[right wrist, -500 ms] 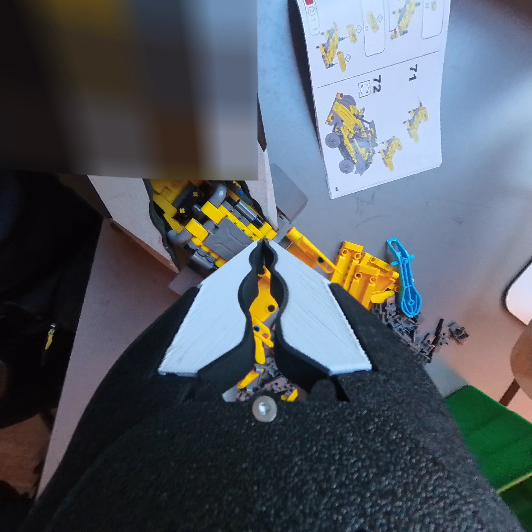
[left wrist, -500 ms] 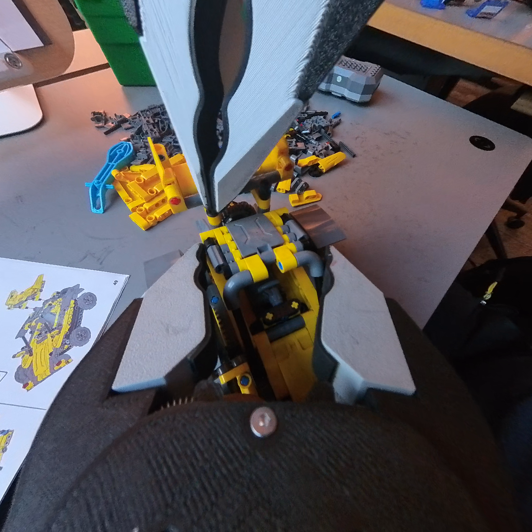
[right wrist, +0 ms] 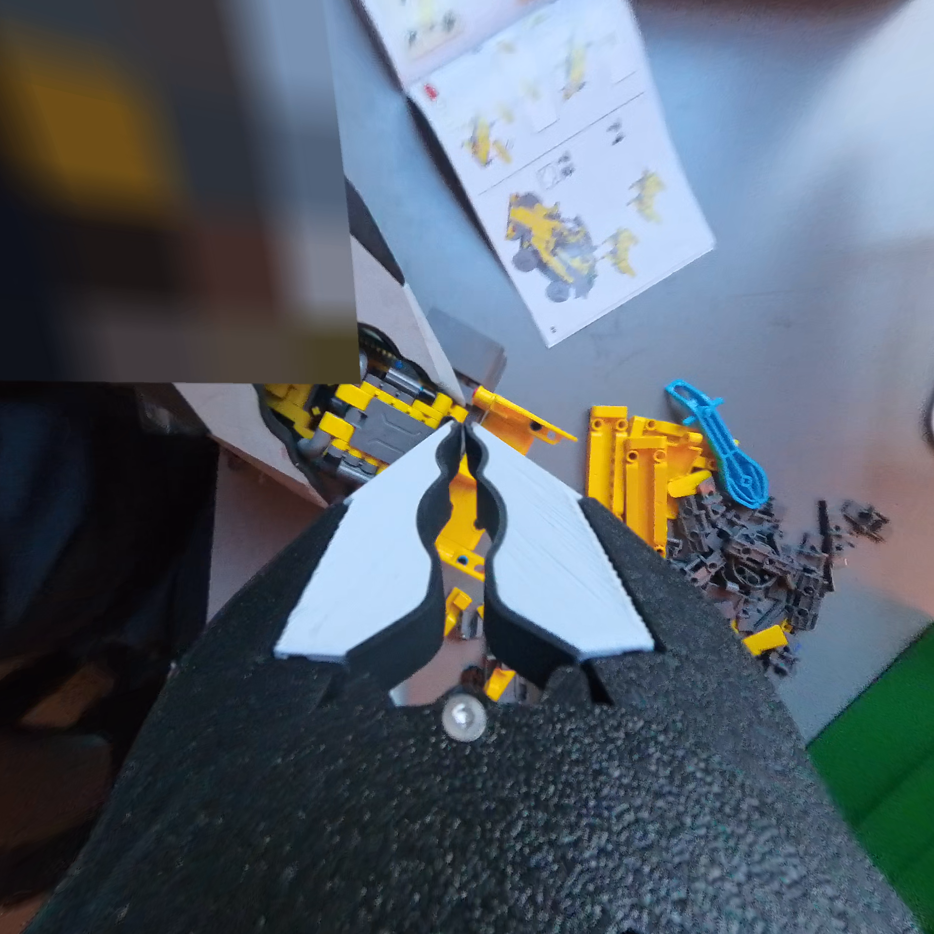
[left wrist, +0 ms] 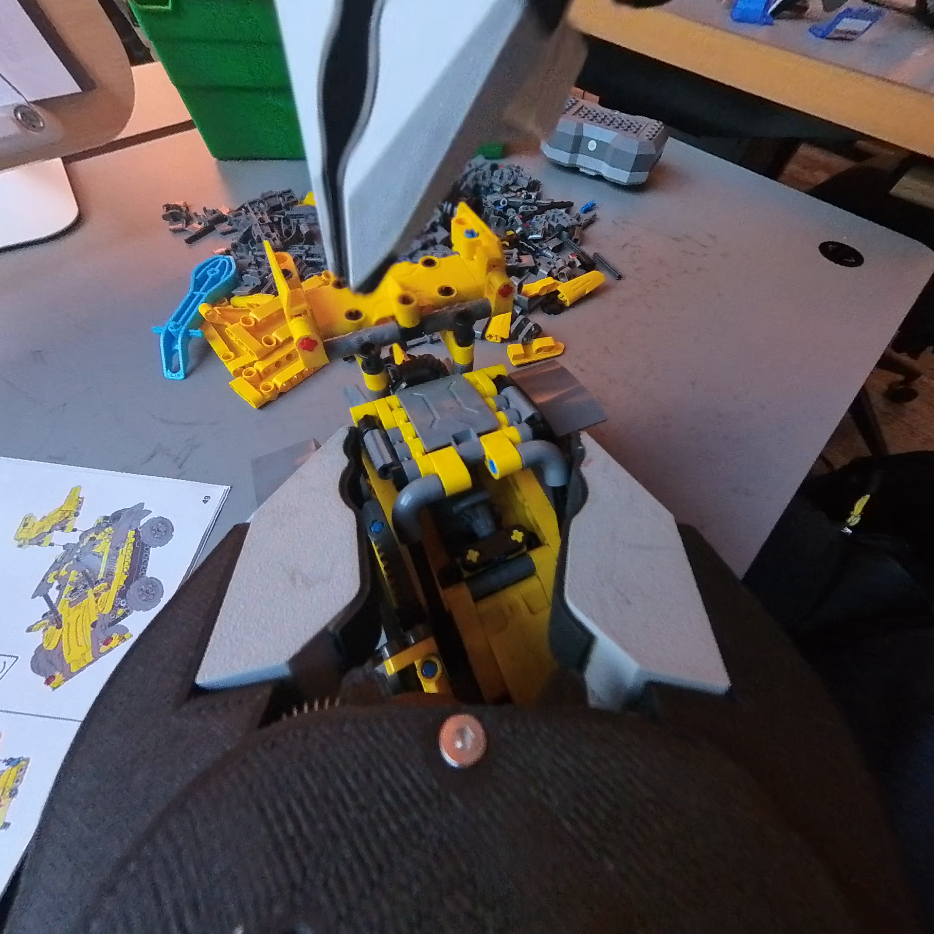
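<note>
Left gripper (left wrist: 462, 445): matte grey fingers with black wavy pads are clamping the yellow-and-grey brick vehicle (left wrist: 455, 485) by its sides, above the grey table (left wrist: 707, 313).
Right gripper (right wrist: 461, 428): ribbed pale fingers are pinching tight on a yellow beam assembly (left wrist: 429, 293), studded with round holes; its grey axle and two pegged legs are hanging just above the vehicle's nose.
Change: the assembly is now sitting higher and more exposed than half a second ago.
Surroundings: loose yellow beams (left wrist: 268, 343), dark small-parts heap (left wrist: 525, 212), blue openwork tool (left wrist: 194, 313), glossy instruction booklet (left wrist: 91, 571).
</note>
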The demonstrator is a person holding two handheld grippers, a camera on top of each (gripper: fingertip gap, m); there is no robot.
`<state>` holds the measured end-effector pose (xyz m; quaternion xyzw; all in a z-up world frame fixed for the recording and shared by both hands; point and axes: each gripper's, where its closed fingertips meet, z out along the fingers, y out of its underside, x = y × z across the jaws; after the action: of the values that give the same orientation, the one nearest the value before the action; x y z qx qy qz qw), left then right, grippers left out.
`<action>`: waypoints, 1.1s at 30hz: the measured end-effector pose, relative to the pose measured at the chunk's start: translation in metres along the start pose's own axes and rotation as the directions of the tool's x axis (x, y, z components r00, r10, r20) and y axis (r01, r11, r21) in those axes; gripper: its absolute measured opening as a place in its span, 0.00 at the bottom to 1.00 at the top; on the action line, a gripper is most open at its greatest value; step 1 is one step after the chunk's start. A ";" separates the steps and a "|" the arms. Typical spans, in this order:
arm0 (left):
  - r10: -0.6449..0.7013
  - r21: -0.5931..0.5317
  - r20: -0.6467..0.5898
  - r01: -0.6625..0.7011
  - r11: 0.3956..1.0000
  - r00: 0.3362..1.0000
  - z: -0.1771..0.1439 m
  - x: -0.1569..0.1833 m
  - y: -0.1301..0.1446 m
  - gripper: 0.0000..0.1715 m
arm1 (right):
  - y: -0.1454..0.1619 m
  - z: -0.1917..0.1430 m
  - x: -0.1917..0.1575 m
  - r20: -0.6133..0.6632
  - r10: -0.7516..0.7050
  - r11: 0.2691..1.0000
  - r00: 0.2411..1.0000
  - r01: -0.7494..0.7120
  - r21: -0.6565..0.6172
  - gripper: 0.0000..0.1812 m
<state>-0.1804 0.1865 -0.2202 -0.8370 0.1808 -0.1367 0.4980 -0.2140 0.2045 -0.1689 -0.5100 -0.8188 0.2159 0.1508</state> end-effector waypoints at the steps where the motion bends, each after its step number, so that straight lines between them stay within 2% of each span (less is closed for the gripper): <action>1: 0.001 -0.001 -0.002 -0.001 1.000 1.000 0.000 0.000 0.000 0.46 | -0.003 -0.008 0.000 -0.018 0.022 0.999 1.000 -0.021 0.050 0.02; 3: 0.004 -0.001 -0.006 -0.004 1.000 1.000 0.000 0.001 0.000 0.46 | 0.001 -0.017 0.002 -0.091 0.069 0.995 0.994 -0.061 0.084 0.09; 5: 0.010 0.002 -0.014 -0.010 1.000 1.000 0.000 0.002 0.000 0.46 | 0.015 -0.020 0.009 -0.201 0.096 0.994 0.975 -0.085 0.062 0.13; 7: 0.013 0.003 -0.021 -0.012 1.000 1.000 -0.001 0.002 0.000 0.46 | 0.023 -0.021 0.014 -0.238 0.148 0.987 0.960 -0.130 0.090 0.19; 8: 0.020 0.003 -0.029 -0.020 1.000 0.999 -0.001 0.003 0.000 0.46 | 0.024 -0.023 0.015 -0.214 0.199 0.977 0.956 -0.175 0.123 0.19; 12: 0.067 -0.014 -0.123 -0.070 0.997 0.990 -0.003 0.006 0.002 0.46 | 0.020 -0.031 0.010 0.015 0.319 0.914 0.948 -0.312 0.260 0.14; 16: 0.150 -0.025 -0.336 -0.168 0.986 0.930 -0.011 0.010 0.007 0.45 | 0.017 -0.035 -0.004 0.170 0.289 0.863 0.942 -0.333 0.379 0.17; 19: 0.197 -0.019 -0.454 -0.231 0.973 0.869 -0.018 0.009 0.010 0.45 | 0.025 -0.026 -0.011 0.175 0.280 0.849 0.944 -0.329 0.414 0.15; 22: 0.226 -0.008 -0.524 -0.270 0.963 0.821 -0.021 0.007 0.012 0.45 | 0.035 -0.010 -0.015 0.175 0.294 0.848 0.940 -0.341 0.405 0.06; 28: 0.255 0.011 -0.592 -0.308 0.951 0.764 -0.024 0.006 0.013 0.46 | 0.038 -0.005 -0.017 0.216 0.313 0.793 0.925 -0.380 0.476 0.03; 33: 0.264 0.021 -0.619 -0.321 0.947 0.739 -0.025 0.005 0.014 0.45 | 0.038 -0.004 -0.019 0.164 0.292 0.799 0.942 -0.335 0.499 0.02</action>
<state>-0.1882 0.1586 -0.2203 -0.7286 0.4678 -0.3133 0.3902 -0.1747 0.2033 -0.1851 -0.5697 -0.6392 0.4708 0.2127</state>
